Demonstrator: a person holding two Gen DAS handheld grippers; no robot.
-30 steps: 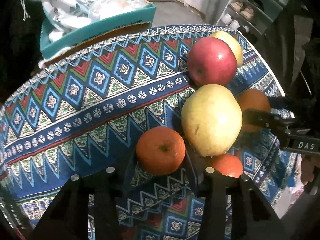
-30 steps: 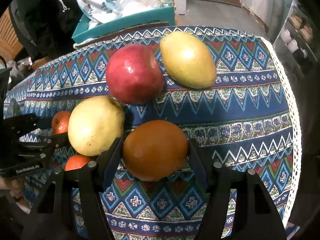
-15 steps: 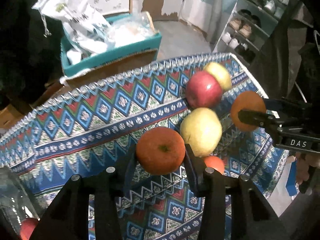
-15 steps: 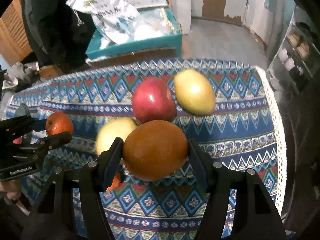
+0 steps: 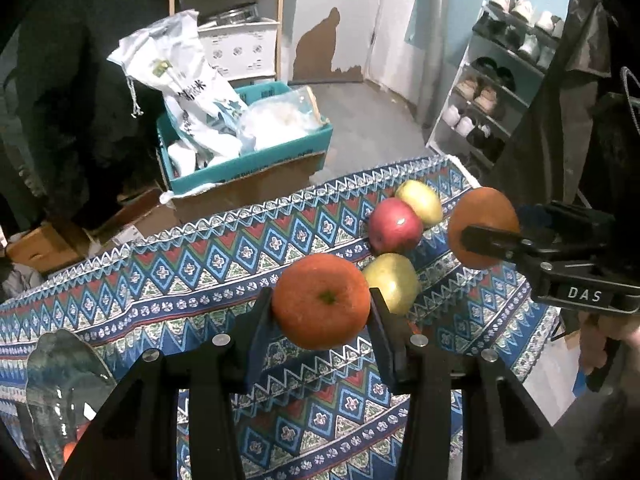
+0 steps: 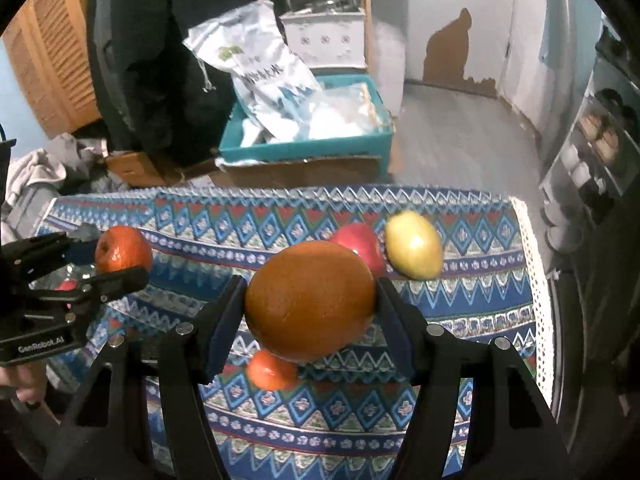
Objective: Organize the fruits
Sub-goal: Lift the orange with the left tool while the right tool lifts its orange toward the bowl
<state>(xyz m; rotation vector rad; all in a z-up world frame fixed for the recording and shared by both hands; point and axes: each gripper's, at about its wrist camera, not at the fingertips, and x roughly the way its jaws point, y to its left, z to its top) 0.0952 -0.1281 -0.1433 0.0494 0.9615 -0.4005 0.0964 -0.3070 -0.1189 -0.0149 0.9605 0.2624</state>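
My left gripper [image 5: 322, 312] is shut on a small orange [image 5: 320, 300] and holds it high above the patterned tablecloth [image 5: 180, 272]. My right gripper [image 6: 310, 304] is shut on a larger, darker orange [image 6: 310, 300], also lifted; it shows in the left wrist view [image 5: 482, 226]. On the cloth lie a red apple [image 5: 394, 226], a yellow pear [image 5: 420, 202], a second yellow pear [image 5: 394, 286] and a small orange [image 6: 270, 370]. The left gripper's orange shows in the right wrist view [image 6: 122, 248].
A clear glass bowl [image 5: 60, 384] with something red-orange in it sits at the table's left. A teal box [image 5: 248, 160] with bags stands on cardboard behind the table. A shoe rack [image 5: 500, 92] is at the right. The table's right edge [image 6: 536, 280] is near the fruit.
Both grippers have risen well above the table, each carrying its orange. The fruit left on the cloth looks smaller and farther away. The glass bowl has come into the left wrist view.
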